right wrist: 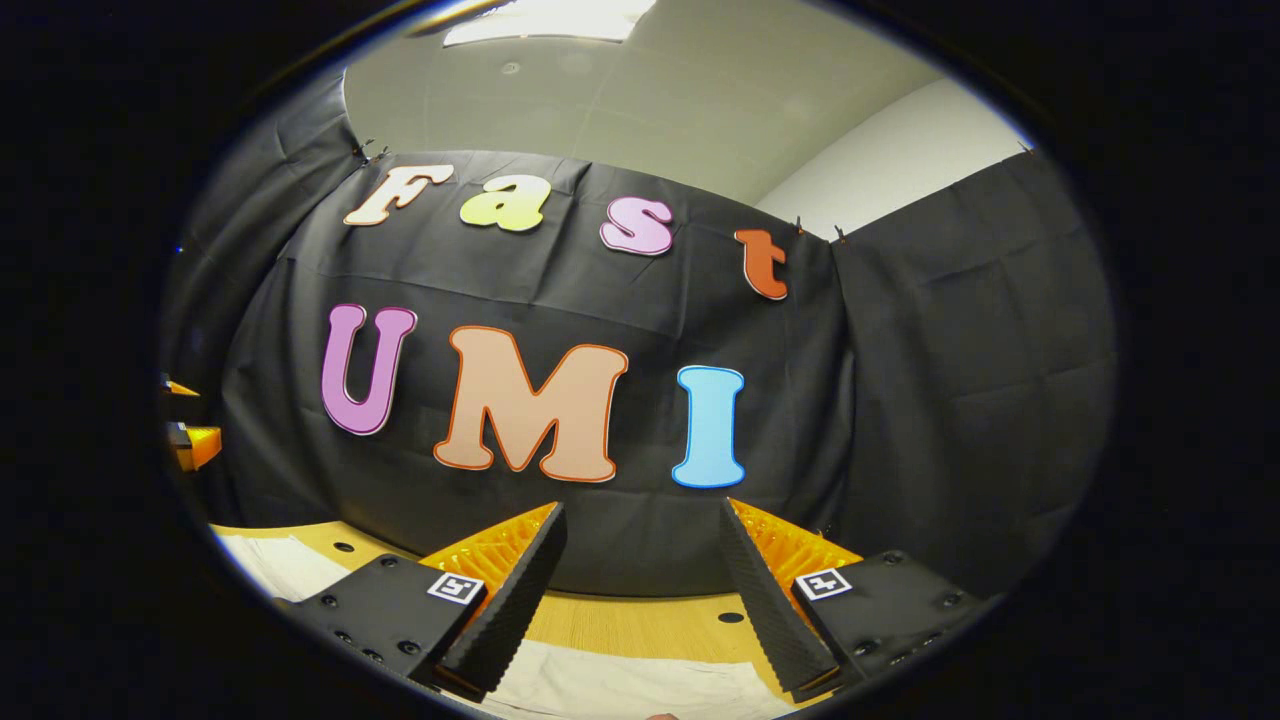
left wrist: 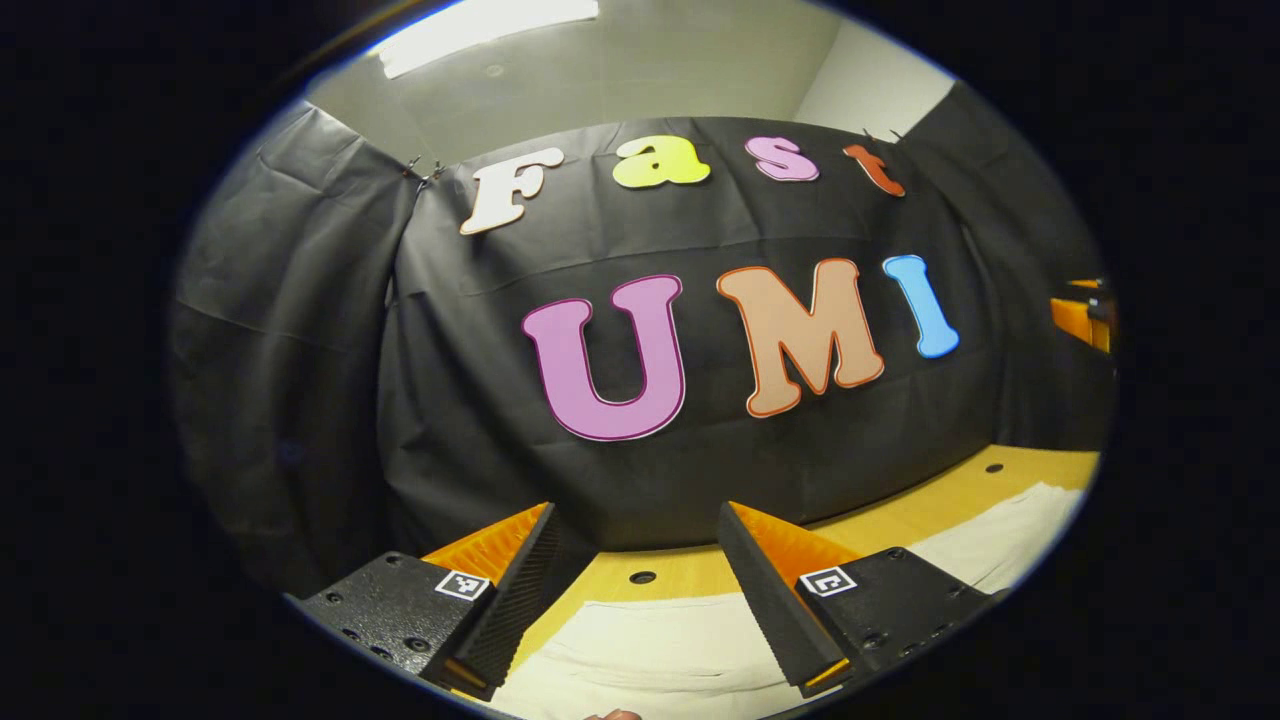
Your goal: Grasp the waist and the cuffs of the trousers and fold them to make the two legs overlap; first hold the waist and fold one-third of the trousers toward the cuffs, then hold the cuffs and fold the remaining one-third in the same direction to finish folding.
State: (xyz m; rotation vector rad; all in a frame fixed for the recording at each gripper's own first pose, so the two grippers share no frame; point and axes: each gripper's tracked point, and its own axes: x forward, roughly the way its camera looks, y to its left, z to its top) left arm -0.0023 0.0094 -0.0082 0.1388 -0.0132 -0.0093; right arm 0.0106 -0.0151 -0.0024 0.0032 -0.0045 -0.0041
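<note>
Along the desk's [left wrist: 700, 575] near edge the trousers [left wrist: 650, 645] lie flat, pale cloth spread toward the right edge. The left hand-held gripper [left wrist: 635, 590] hangs above them with its jaws wide and nothing between them; the right hand-held gripper [right wrist: 640, 590] is likewise wide and empty over the trousers' other end. Neither touches the cloth yet. Coming down on a single layer would likely drag one leg askew, and uneven pinches could twist the fold. The desk is yellow wood with small holes. Black cloth walls the booth under a ceiling light [left wrist: 480, 25].
</note>
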